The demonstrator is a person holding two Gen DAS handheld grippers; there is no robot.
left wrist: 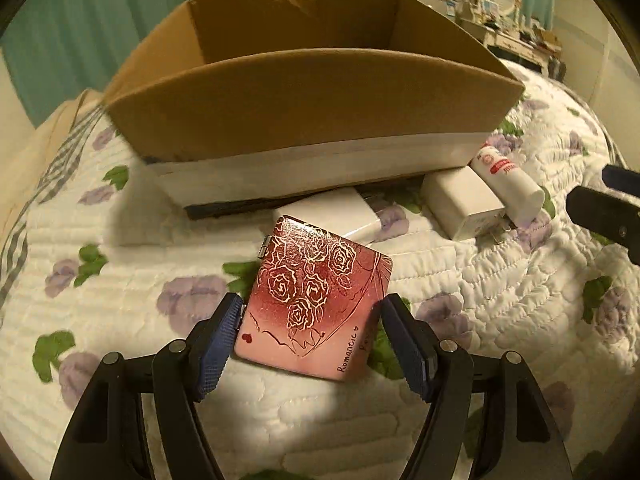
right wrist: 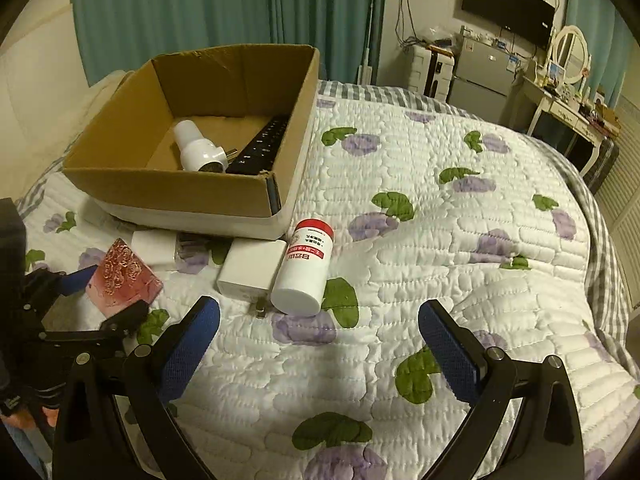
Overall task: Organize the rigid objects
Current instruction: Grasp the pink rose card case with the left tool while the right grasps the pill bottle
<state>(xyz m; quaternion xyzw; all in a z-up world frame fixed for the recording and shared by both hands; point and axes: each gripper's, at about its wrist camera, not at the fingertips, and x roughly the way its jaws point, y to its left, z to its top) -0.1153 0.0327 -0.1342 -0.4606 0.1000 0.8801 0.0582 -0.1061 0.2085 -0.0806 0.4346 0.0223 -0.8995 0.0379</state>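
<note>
Left gripper (left wrist: 312, 320) jaws grip the stiff, glossy, likely slippery case (left wrist: 316, 300) by its side edges; right gripper (right wrist: 320, 332) jaws stand wide near the bottle (right wrist: 304, 268).

My left claw (left wrist: 312, 320) has black arms and ribbed blue pads, and between them sits the compact case (left wrist: 320, 300), fading from deep red at its far end to pale pink near me, with gold-outlined roses, a small red heart and dark script (it reads "Romantic"). My right claw (right wrist: 318, 344) is the same black and blue. The quilt (right wrist: 460, 240) is white, scattered with purple flowers and green leaves, edged in grey-and-white check. The cardboard box (right wrist: 192, 196) is brown with a white band along its base. The bottle (right wrist: 304, 272) is white with a red cap and red label band. Both chargers (right wrist: 250, 270) are plain white.
</note>
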